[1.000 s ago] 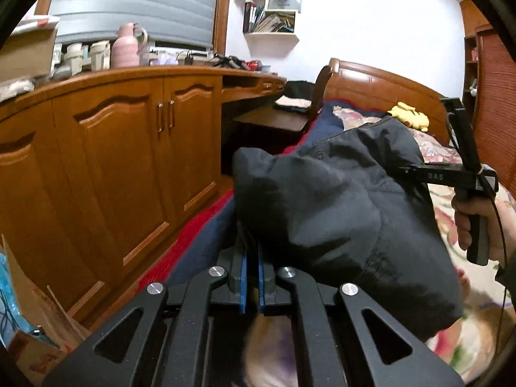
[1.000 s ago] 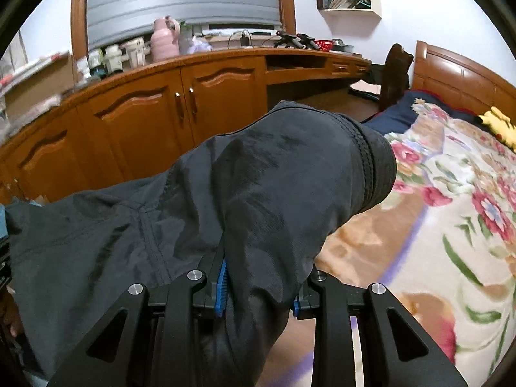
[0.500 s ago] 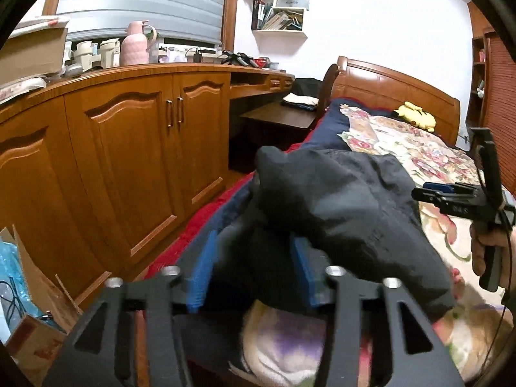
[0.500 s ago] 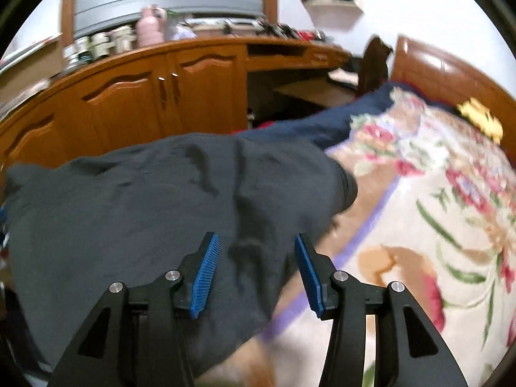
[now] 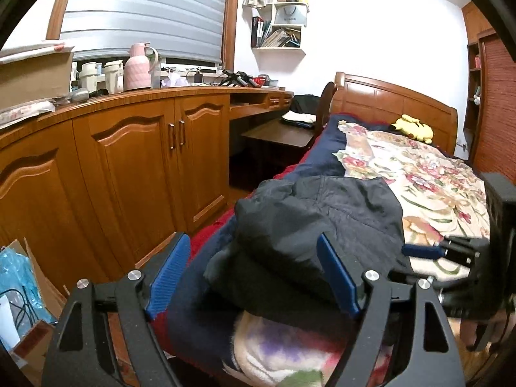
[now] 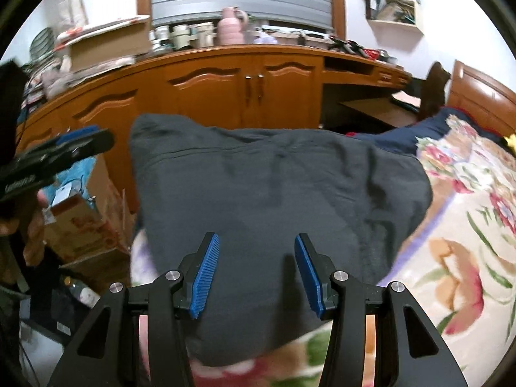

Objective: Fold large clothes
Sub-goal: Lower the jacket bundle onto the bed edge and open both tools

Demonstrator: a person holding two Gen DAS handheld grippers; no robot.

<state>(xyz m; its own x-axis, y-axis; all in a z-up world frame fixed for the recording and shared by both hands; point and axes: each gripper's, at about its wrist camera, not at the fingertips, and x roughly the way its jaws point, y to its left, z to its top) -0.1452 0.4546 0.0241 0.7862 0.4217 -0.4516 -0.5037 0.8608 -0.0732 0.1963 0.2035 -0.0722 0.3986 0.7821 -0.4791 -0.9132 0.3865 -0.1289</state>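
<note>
Both tongs are apart now: my left gripper has just been opening, with a fold of the dark garment loose between its pads, unclamped; my right gripper stands parted above the cloth. The garment lies heaped at the bed's near edge. My worry: that overhanging side could slide toward the floor and undo the fold.

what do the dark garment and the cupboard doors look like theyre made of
Dark garment: likely thin synthetic weave, matte with a faint sheen, finely crinkled, stitched seams showing.
Cupboard doors: wood or wood veneer, glossy orange-brown varnish; visible grain, raised arched panels, light reflections.
</note>
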